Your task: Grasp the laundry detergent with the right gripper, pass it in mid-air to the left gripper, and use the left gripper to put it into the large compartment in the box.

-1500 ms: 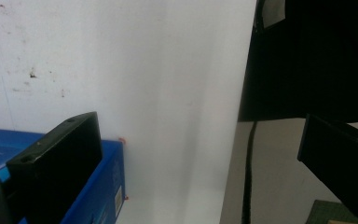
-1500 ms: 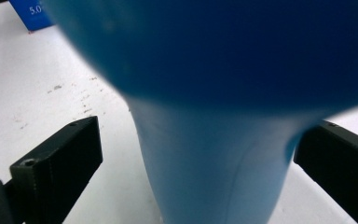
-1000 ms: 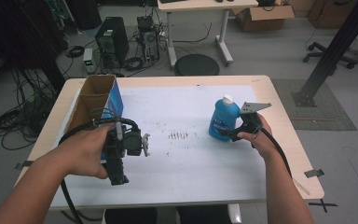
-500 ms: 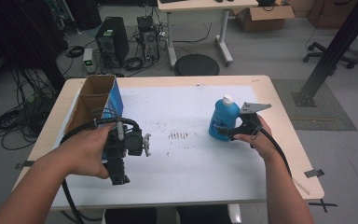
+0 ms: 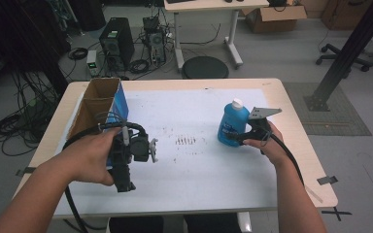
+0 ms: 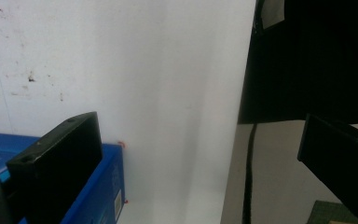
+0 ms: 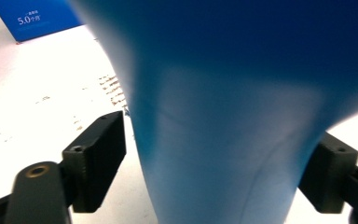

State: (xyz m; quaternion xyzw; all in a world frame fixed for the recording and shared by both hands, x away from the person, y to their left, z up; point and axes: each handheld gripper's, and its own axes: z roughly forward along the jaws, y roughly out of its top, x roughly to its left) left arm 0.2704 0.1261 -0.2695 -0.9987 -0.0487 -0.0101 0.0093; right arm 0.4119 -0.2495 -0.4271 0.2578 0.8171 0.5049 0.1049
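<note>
The blue bottle (image 5: 233, 122) stood upright on the right half of the white table (image 5: 199, 194), well apart from the cardboard box (image 5: 97, 104) at the left edge. The right gripper (image 5: 240, 136) reached in level at its lower body, and its jaws had just been closing with the bottle between them. In the right gripper view the bottle (image 7: 223, 116) sat between the two pads with a little gap on the left side, so the pads probably were not yet pressing, though the blur made that hard to judge. It looked like smooth, slightly squeezable plastic, likely slippery and weighted by liquid; a firm hold low on the narrower waist seemed best, kept upright. The left gripper (image 5: 148, 150) hovered near the box with its jaws wide and nothing between them.
</note>
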